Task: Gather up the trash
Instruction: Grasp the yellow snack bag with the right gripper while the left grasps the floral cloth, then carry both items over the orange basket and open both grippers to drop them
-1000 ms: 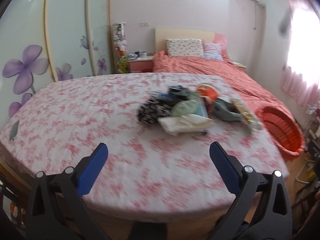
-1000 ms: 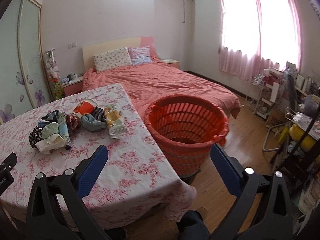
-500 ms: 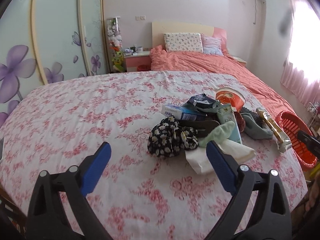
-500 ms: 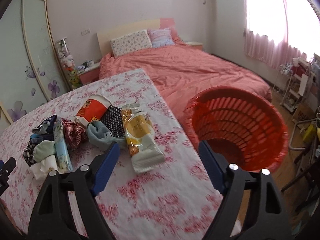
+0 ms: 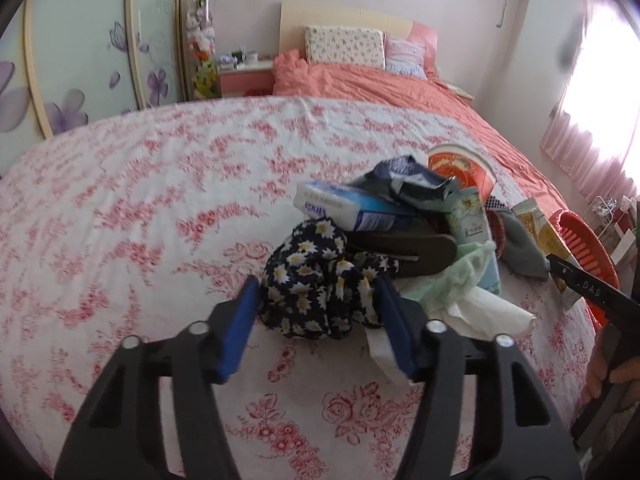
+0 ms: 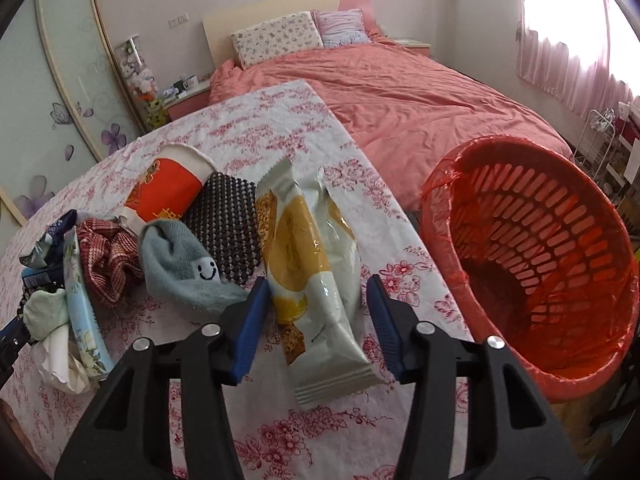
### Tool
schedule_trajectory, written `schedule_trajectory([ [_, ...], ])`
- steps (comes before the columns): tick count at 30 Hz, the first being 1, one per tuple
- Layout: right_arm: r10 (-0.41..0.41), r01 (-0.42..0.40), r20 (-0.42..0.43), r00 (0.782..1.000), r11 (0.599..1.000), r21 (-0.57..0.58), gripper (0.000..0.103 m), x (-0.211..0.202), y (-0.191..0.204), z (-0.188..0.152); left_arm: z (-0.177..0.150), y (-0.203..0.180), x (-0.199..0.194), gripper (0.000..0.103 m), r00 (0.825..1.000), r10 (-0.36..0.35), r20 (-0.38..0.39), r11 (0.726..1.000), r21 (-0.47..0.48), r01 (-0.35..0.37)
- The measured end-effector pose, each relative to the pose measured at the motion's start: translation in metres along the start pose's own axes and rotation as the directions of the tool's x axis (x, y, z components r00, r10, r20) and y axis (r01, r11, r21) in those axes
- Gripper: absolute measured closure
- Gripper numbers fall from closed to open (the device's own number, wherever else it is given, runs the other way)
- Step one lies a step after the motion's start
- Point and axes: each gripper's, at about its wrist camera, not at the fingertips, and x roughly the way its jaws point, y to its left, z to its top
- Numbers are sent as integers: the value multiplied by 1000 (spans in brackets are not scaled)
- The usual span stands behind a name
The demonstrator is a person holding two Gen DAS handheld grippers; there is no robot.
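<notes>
My left gripper [image 5: 316,312] has its jaws apart around a crumpled dark daisy-print cloth [image 5: 320,284] on the floral-clothed bench [image 5: 140,208]. My right gripper [image 6: 316,316] straddles a long white-and-yellow snack packet [image 6: 316,276], jaws apart, not touching it. The red slatted plastic basket [image 6: 532,264] stands just beside the bench, right of the packet.

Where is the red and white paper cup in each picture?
Left wrist view: the paper cup lies at the far right of the trash pile, behind the blue tissue box.
Right wrist view: the paper cup lies upper left on the table, touching the black dotted mat.
Shared landmark: the red basket, right of the table in both.
</notes>
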Motion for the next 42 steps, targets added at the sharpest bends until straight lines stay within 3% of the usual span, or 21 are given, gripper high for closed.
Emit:
schedule_trajectory([
  [5, 13, -13, -1, 1000, 1000, -10, 68, -1, 2, 1, -2, 5, 5, 75, 999, -34, -13, 999, -8, 34],
  [9, 19, -19, 14, 1000, 999, -32, 81, -5, 5, 1, -3, 8, 1, 85, 999, -44, 7, 999, -3, 44],
  [11, 25, -24, 23, 999, 999, -44, 82, -9, 8, 1, -3, 11, -3, 88, 999, -40, 19, 999, 1, 40],
  [16, 39, -36, 39, 998, 997, -61, 87, -16, 12, 1, -1, 21, -11, 90, 999, -27, 45, 999, -16, 27],
  [29, 109, -99, 151, 982, 992, -73, 88, -72, 15, 13, 28, 36, -72, 91, 986, 8, 166, 999, -46, 0],
  [42, 109, -97, 261, 959, 994, -58, 88, -124, -14, 14, 51, -48, -107, 91, 971, -92, 223, 995, 55, 81],
])
